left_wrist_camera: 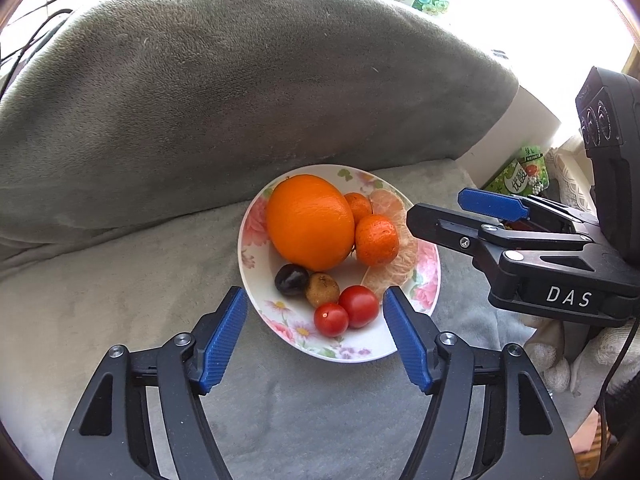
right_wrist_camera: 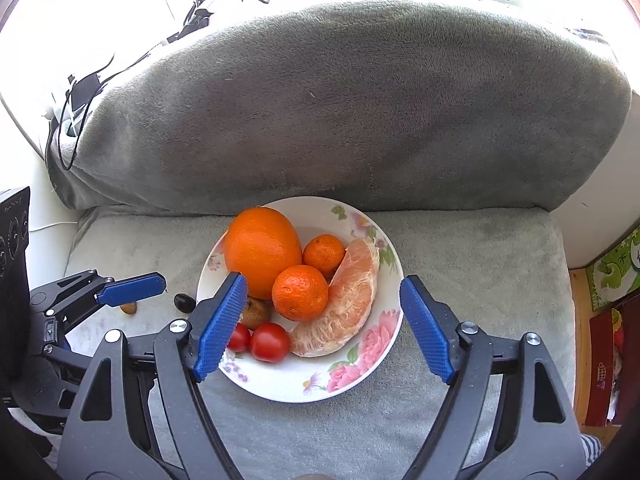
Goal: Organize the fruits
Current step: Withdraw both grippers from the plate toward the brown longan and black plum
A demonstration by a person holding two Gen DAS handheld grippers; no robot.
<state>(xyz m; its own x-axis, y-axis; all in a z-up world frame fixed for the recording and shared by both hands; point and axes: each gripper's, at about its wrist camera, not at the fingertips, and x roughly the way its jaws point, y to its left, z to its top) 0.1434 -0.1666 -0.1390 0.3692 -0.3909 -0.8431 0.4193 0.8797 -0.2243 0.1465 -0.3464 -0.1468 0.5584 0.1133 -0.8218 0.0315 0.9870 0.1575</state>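
A floral plate (left_wrist_camera: 430,276) (right_wrist_camera: 280,384) sits on a grey cushion. It holds a large orange (left_wrist_camera: 308,222) (right_wrist_camera: 262,252), two mandarins (left_wrist_camera: 376,240) (right_wrist_camera: 300,292), a peeled pomelo segment (right_wrist_camera: 348,312), a dark grape (left_wrist_camera: 291,279), a small brown fruit (left_wrist_camera: 322,289) and two cherry tomatoes (left_wrist_camera: 358,305) (right_wrist_camera: 270,342). My left gripper (left_wrist_camera: 316,332) hangs open over the plate's near rim, with the tomatoes between its fingers but untouched. My right gripper (right_wrist_camera: 324,320) (left_wrist_camera: 436,206) is open above the plate's right side and holds nothing.
A big grey pillow (left_wrist_camera: 240,92) rises right behind the plate. Left of the plate, another dark grape (right_wrist_camera: 184,303) and a small brown piece (right_wrist_camera: 129,308) lie on the cushion under the left gripper's blue pad (right_wrist_camera: 132,285). Green packets (left_wrist_camera: 516,176) stand at the right.
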